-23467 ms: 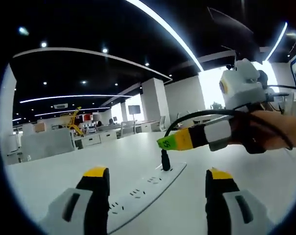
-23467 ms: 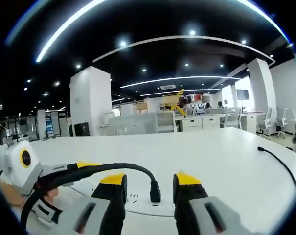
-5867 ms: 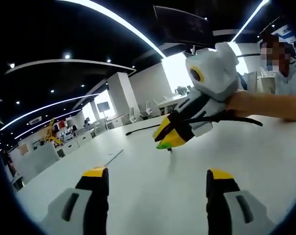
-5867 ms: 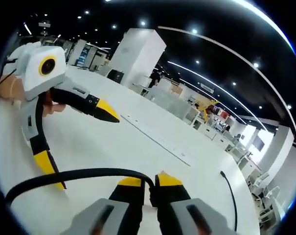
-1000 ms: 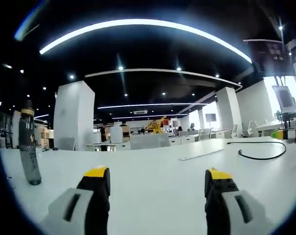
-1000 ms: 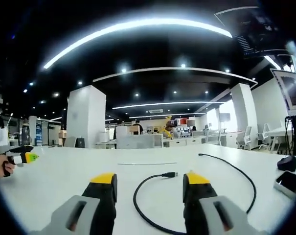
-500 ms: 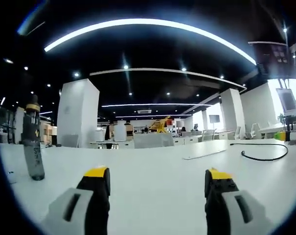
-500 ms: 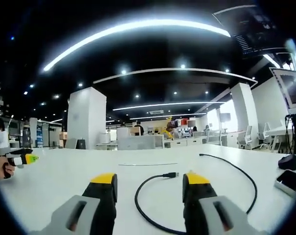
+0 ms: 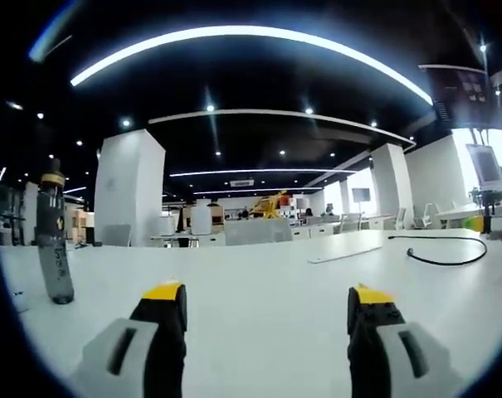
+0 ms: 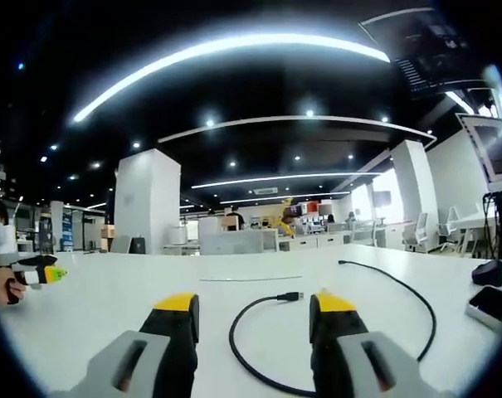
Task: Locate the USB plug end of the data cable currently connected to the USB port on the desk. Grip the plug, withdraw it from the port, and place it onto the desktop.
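Observation:
The black data cable (image 10: pixel 244 352) lies loose on the white desk (image 10: pixel 109 307), curling between my right gripper's jaws. Its USB plug (image 10: pixel 290 296) rests flat on the desktop, free of the white power strip (image 10: pixel 251 279) farther back. My right gripper (image 10: pixel 255 303) is open, its yellow tips on either side of the cable and touching nothing. My left gripper (image 9: pixel 265 294) is open over bare desk, holding nothing. From there the power strip (image 9: pixel 346 254) and the cable (image 9: pixel 445 255) lie far off to the right. The left gripper (image 10: pixel 31 271) also shows at the right gripper view's left edge, in a hand.
A dark bottle (image 9: pixel 53 236) stands upright on the desk at the left. A phone (image 10: pixel 491 305) and a small black object (image 10: pixel 489 272) lie at the right. Office desks, chairs and pillars fill the background.

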